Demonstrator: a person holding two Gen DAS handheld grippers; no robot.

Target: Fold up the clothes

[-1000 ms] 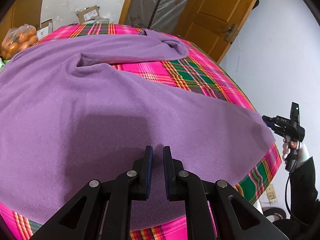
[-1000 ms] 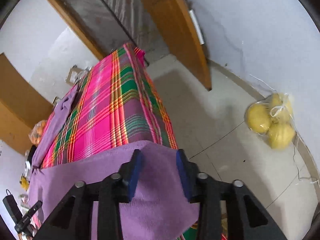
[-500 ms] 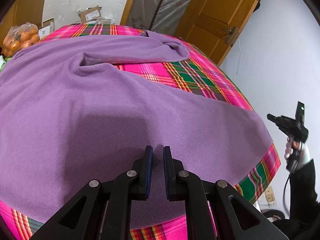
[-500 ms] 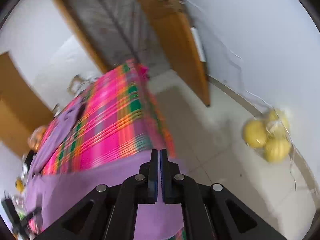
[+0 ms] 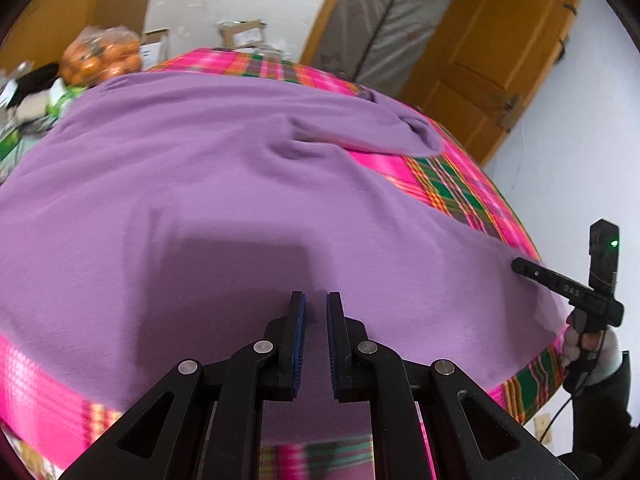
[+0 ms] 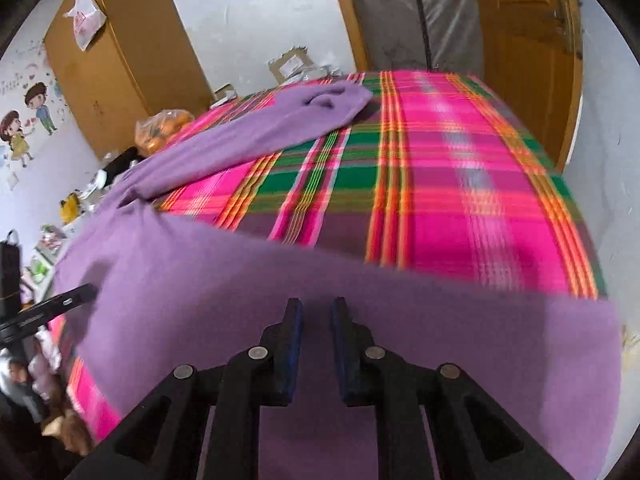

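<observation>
purple garment (image 5: 224, 200) is spread mostly flat over the plaid tablecloth (image 6: 460, 200), body toward your near edge and one long sleeve (image 6: 256, 128) running away from you toward the far side, cuff bunched near the far end. that sleeve is the long axis to watch: it stretches front to back, on the right half of the cloth as your left camera sees it.

your left gripper (image 5: 314, 312) hangs right over the near middle of the body, fingers slightly apart with a narrow gap, nothing pinched between them. your right gripper (image 6: 316, 316) sits over the near right part of the hem, fingers also a bit apart and holding nothing. in both views the fabric lies straight ahead and below the fingertips, so the near hem is right there for either hand. the right one looks nearer the bare plaid side and the sleeve; the left is nearer the bulk of the body.

it reads as laid out, not folded up, though i can't tell what's under the near edge.

containers: a clear bag of orange fruit (image 5: 102, 54) beyond the far left corner of the table, and a few cardboard boxes (image 5: 244, 34) on the floor past that, contents not visible.
</observation>
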